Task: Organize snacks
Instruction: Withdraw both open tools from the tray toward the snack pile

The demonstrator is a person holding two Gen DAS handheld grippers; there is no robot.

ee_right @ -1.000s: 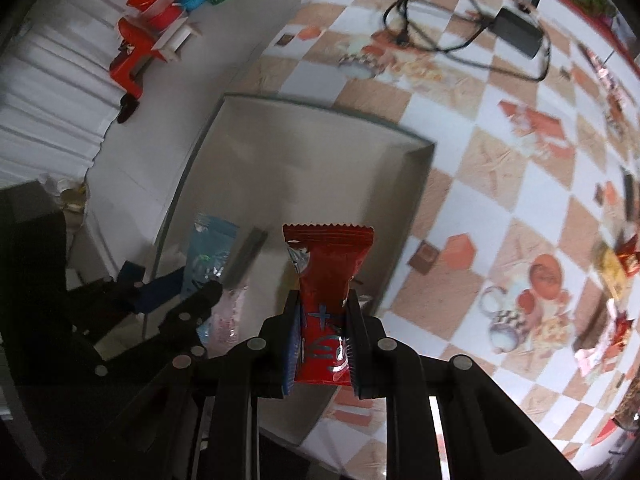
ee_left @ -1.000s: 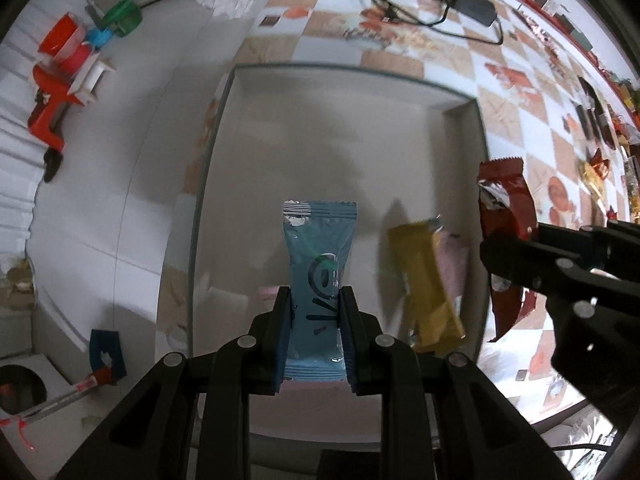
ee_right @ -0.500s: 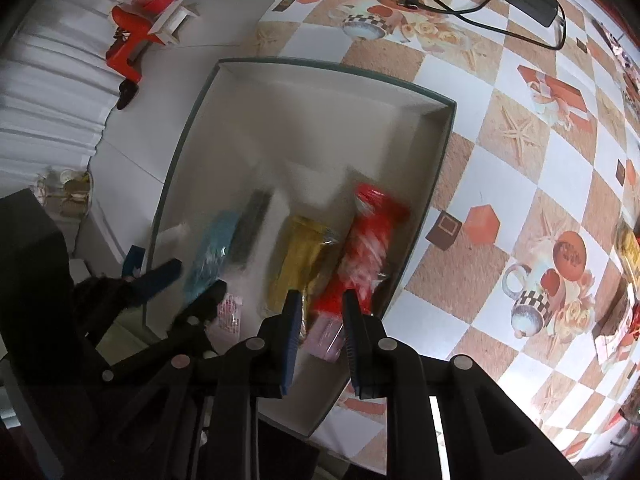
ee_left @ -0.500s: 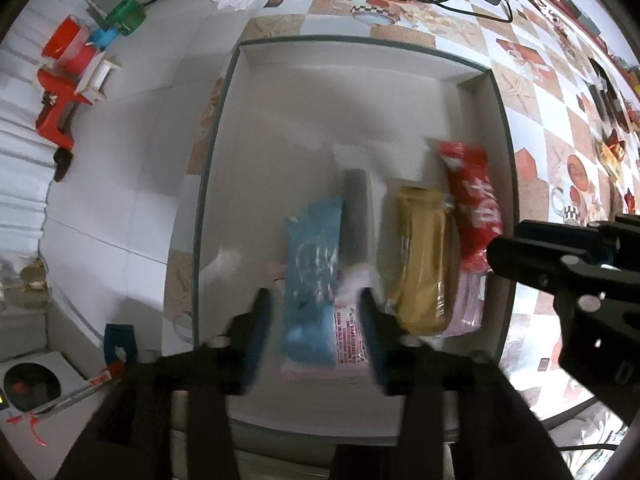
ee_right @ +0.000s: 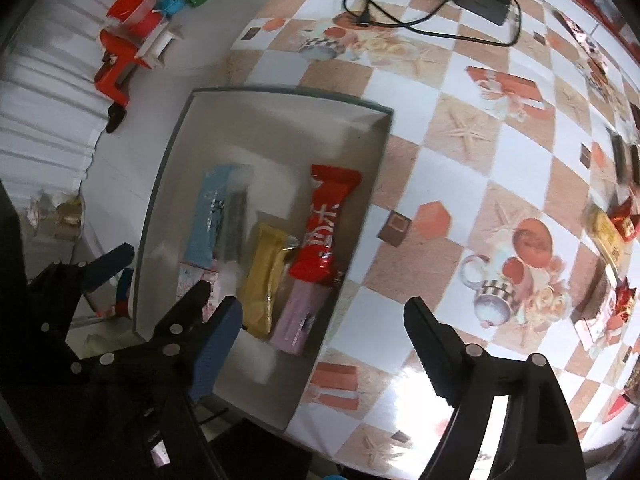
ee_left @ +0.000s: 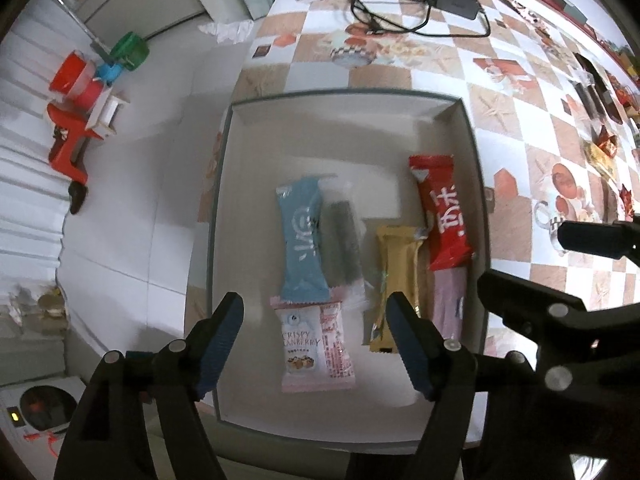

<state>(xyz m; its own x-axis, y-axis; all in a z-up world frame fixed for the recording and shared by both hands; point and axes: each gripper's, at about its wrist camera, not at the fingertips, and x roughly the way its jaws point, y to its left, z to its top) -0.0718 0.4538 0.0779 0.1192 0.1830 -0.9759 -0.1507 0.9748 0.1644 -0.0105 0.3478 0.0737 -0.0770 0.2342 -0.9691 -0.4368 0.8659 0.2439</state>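
A grey box (ee_left: 404,98) (ee_right: 280,94) sits at the table's left edge and holds several snacks. In it lie a light blue pack (ee_left: 301,240) (ee_right: 208,216), a dark bar (ee_left: 340,240), a yellow bar (ee_left: 394,272) (ee_right: 266,272), a red pack (ee_left: 442,212) (ee_right: 326,228), a pink pack (ee_left: 450,300) (ee_right: 298,312) and a white strawberry pack (ee_left: 316,346). My left gripper (ee_left: 314,328) is open and empty above the box's near end. My right gripper (ee_right: 320,332) is open and empty above the box's right wall.
More loose snacks (ee_right: 612,232) lie at the table's far right. A black charger and cable (ee_left: 424,4) lie at the back. Red, blue and green objects (ee_left: 88,92) sit on the white floor to the left.
Both grippers have opened and let go: the light blue pack and the red pack now lie in the box. Both grippers have pulled back from it.
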